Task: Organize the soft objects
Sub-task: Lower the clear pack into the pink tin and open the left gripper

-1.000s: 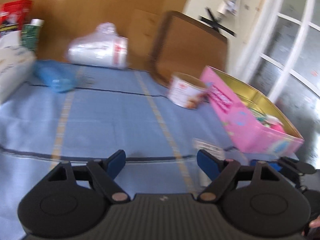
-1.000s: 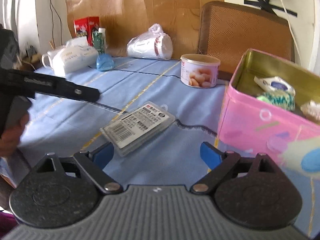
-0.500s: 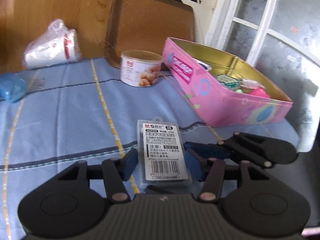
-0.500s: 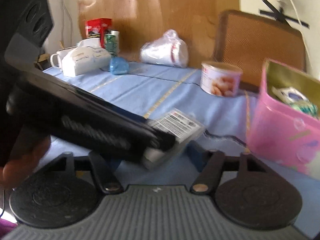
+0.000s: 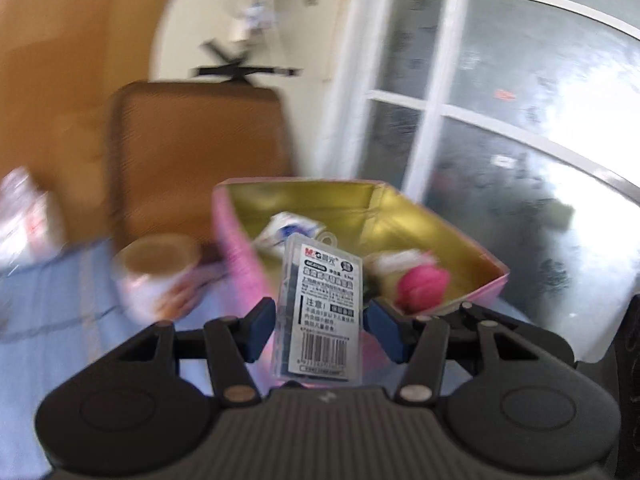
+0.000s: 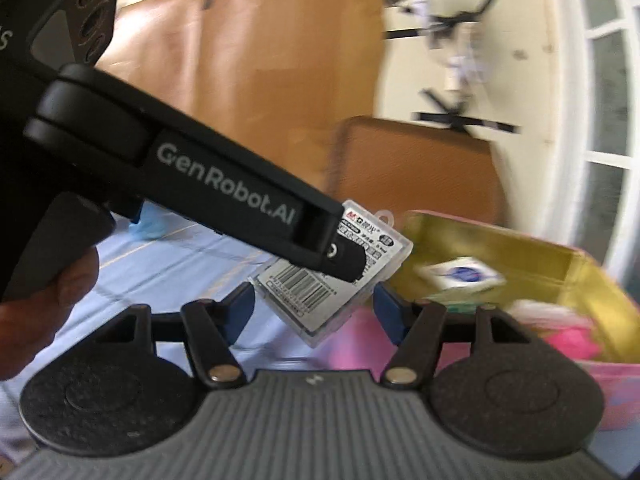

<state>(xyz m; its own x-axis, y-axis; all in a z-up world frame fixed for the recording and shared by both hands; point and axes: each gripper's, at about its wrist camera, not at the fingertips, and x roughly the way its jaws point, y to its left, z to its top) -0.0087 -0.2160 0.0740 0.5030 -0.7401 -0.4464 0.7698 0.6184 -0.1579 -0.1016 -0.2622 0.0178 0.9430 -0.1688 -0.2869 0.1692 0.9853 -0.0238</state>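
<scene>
Labelled plastic case, formerly flat on the cloth, now aloft, clamped between half-closed left gripper pads; right gripper half-open, empty.

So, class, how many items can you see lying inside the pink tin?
3 are clear in the pink tin: a white and blue packet toward its far end, a pink soft object nearer, and a pale item between them. The held plastic case may hide others.

The clear plastic case has a white label with black stripes. The pink tin box is gold inside. The tabletop cloth is blue.
</scene>
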